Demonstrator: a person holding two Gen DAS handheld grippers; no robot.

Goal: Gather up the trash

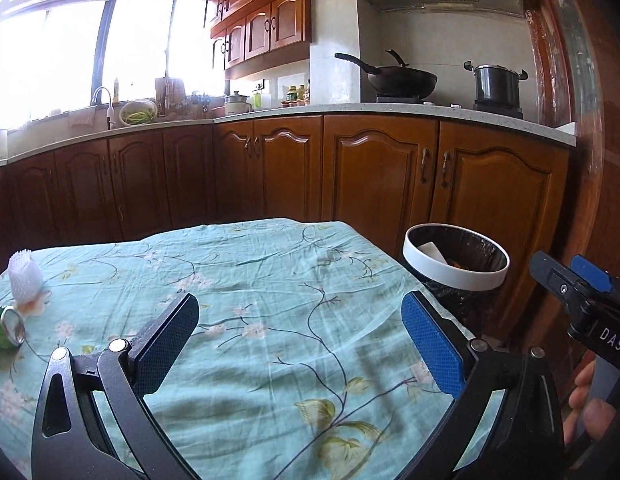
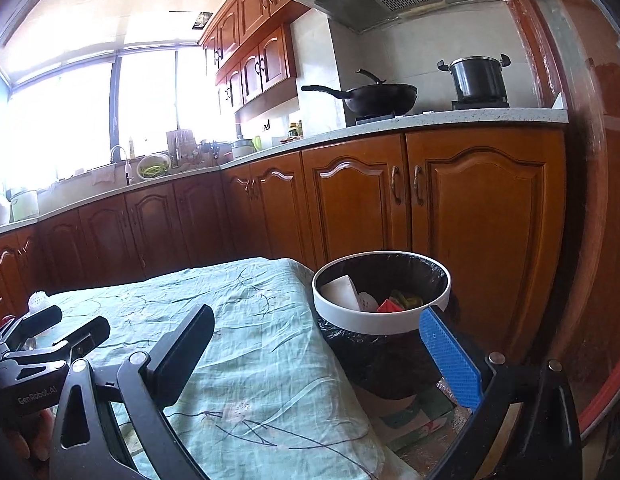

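Observation:
A white-rimmed trash bin with a black liner stands at the table's right edge; the right wrist view shows its rim with paper and coloured scraps inside. On the table's far left lie a white foam fruit net and a crushed green can; the net also shows in the right wrist view. My left gripper is open and empty above the tablecloth. My right gripper is open and empty over the table's right edge, near the bin.
The table wears a teal floral cloth. Wooden cabinets run behind, with a wok and a pot on the stove and a sink by the window. A wooden door frame stands right.

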